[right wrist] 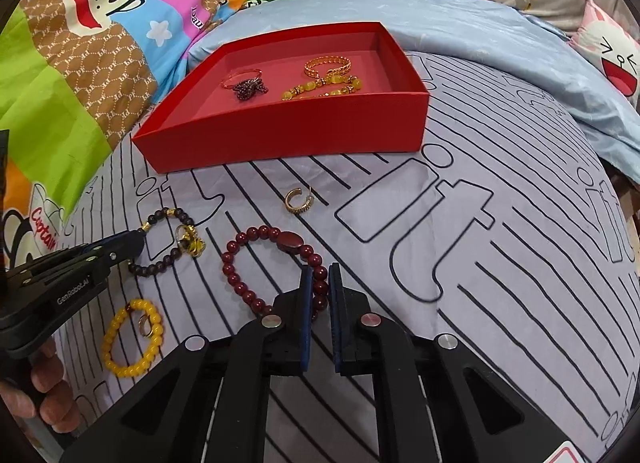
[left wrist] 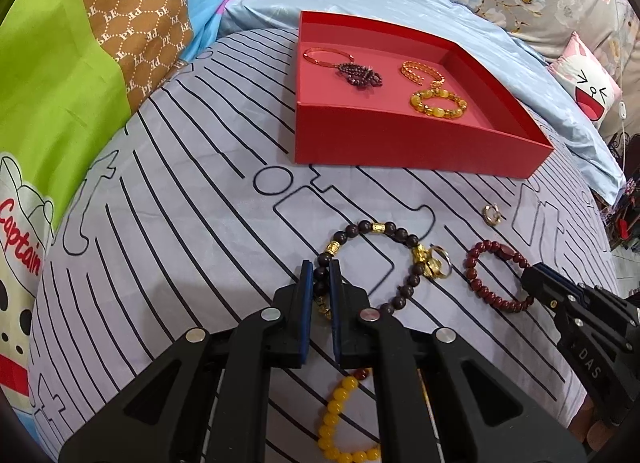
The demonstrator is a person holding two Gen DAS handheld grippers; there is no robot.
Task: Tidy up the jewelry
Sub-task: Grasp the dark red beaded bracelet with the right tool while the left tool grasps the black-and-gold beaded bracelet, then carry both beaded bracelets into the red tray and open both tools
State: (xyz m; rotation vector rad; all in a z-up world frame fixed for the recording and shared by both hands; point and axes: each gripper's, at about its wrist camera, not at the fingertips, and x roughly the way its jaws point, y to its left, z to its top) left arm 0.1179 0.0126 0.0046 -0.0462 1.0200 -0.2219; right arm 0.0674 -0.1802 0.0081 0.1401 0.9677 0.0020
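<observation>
So roughly half done, I'd say. The shallow red cardboard box [left wrist: 420, 143] up in the top centre of the frame already has four pieces in it: a thin orange bangle [left wrist: 326, 55], a bunched dark garnet-bead strand [left wrist: 360, 75], a gold chain-link bracelet [left wrist: 420, 71] and a chunky yellow-and-gold bead bracelet [left wrist: 438, 103].

Still loose on the striped grey bedsheet [left wrist: 180, 243]: a dark brown wooden bead bracelet with gold spacers [left wrist: 384, 229], a gold ring [left wrist: 438, 261] lying against it, a dark red bead bracelet [right wrist: 260, 259], a small gold hoop earring [right wrist: 298, 201] sitting between that and the box, and a yellow bead bracelet [right wrist: 132, 339] at lower left with another small ring [right wrist: 145, 325] inside its loop.

The left gripper [left wrist: 321, 283] has its jaws pinched nearly together around the brown beads, and the right gripper [right wrist: 320, 287] is clamped the same way on the red beads. Both bracelets look flat on the sheet, not lifted yet.
</observation>
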